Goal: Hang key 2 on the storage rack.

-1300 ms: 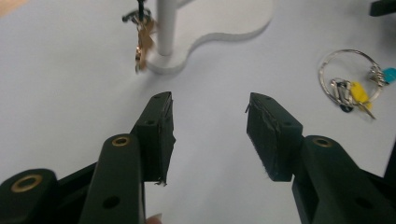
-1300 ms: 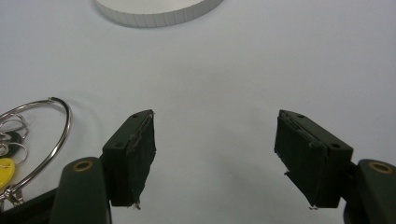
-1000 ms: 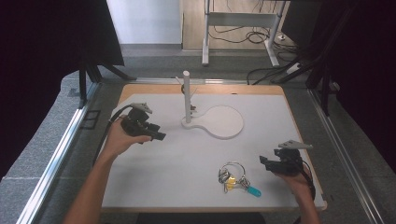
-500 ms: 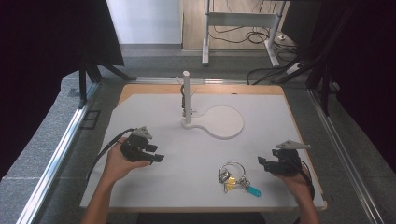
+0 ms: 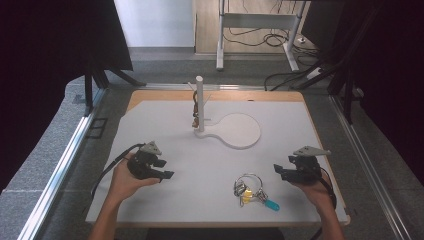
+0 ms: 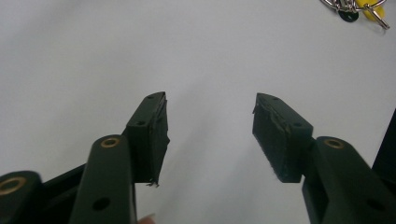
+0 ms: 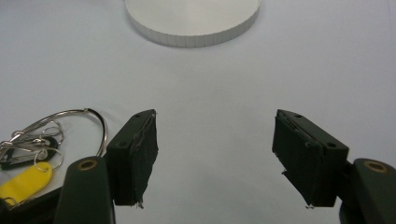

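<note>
Left gripper (image 5: 167, 175): low over the white mat (image 5: 165, 125), at its near left; jaws wide apart and just been opening, with bare mat between them in the left gripper view (image 6: 208, 133).
Right gripper (image 5: 276, 171): low over the mat's near right, jaws pointing toward the keys; jaws wide apart, nothing between them in the right gripper view (image 7: 215, 156).
Keys (image 5: 252, 190): a bunch on a large wire ring, with a yellow tag and a blue tag, flat on the mat near its front edge, just beside the right gripper's jaws and well apart from the left gripper. In the right gripper view the ring (image 7: 70, 123) lies just outside the left-hand jaw; whether it touches cannot be told. In the left gripper view the bunch (image 6: 357, 8) sits far off at the top right corner.
Stand (image 5: 200, 102): white upright post on a round flat base (image 5: 240, 131), at the mat's far middle; a small dark item hangs on the post, too small to tell.
Hands: each grips its gripper from behind, forearms coming in from the near edge.
</note>
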